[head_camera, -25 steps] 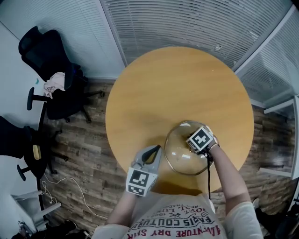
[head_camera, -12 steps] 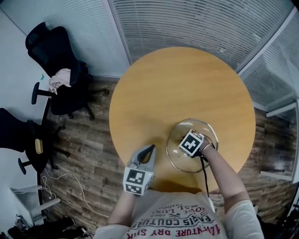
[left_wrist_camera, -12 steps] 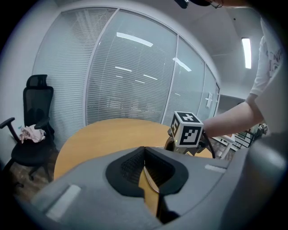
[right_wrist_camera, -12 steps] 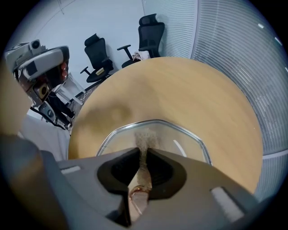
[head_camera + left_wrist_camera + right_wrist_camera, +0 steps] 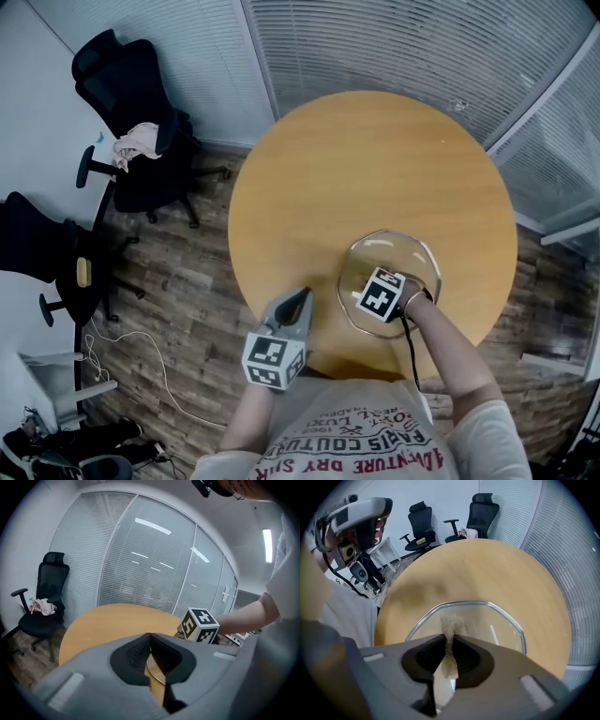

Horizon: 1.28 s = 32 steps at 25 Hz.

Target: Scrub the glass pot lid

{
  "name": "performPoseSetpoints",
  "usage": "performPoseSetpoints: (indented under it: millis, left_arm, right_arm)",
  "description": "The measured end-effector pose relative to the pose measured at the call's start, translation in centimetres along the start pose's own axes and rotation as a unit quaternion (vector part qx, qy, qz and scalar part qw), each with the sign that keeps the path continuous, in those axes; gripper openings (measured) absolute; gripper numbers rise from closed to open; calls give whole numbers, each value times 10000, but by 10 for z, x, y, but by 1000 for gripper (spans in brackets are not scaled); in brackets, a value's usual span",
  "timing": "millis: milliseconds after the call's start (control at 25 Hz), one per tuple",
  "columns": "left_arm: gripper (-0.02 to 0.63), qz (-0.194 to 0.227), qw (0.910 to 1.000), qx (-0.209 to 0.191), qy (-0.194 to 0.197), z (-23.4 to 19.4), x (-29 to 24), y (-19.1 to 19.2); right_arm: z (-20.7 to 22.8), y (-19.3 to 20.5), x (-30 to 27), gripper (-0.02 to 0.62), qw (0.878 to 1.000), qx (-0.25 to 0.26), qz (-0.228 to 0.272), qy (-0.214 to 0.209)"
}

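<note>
The round glass pot lid [image 5: 405, 261] lies flat on the wooden table [image 5: 366, 159], near the edge closest to me. My right gripper [image 5: 449, 638] is over the lid [image 5: 487, 620], shut on a small tan scrub pad [image 5: 450, 629] that presses on the glass. Its marker cube [image 5: 380, 295] covers the lid's near part in the head view. My left gripper [image 5: 300, 302] hovers at the table's near edge, left of the lid. In the left gripper view its jaws [image 5: 150, 638] are shut with nothing between them, and the right gripper's cube [image 5: 199, 625] shows beyond.
Two black office chairs [image 5: 141, 131] [image 5: 37, 248] stand on the wood floor to the left, one with a pink cloth [image 5: 136, 141] on it. Glass walls with blinds [image 5: 394, 47] run behind the table. Cables [image 5: 122, 352] lie on the floor at lower left.
The right gripper has slid with the pad across the lid, from its far right part toward me. The left gripper has stayed about where it was.
</note>
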State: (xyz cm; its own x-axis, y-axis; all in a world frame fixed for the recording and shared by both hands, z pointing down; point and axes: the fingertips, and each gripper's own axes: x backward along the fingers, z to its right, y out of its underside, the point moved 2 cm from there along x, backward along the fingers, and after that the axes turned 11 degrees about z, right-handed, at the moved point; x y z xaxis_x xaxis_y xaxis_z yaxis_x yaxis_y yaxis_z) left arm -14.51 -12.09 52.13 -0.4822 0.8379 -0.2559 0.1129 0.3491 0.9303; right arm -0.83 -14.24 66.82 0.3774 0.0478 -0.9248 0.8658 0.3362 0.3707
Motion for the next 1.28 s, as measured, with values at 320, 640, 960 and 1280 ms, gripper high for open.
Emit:
performPoseSetpoints:
  millis: [320, 640, 960, 1280]
  left_arm:
    - [8, 44, 9997, 198, -107, 20, 14, 9]
    - [8, -32, 9998, 119, -157, 41, 15, 17]
    - [8, -62, 9997, 70, -231, 56, 12, 19]
    - [8, -16, 9997, 14, -245, 63, 7, 14]
  right_arm:
    - [-24, 26, 10, 54, 9997, 166, 41, -188]
    - [-36, 58, 22, 54, 9995, 21, 172, -279]
    - [-42, 86, 37, 54, 9970, -610, 200, -430]
    - [-9, 43, 84, 54, 9685, -1711, 1779, -315]
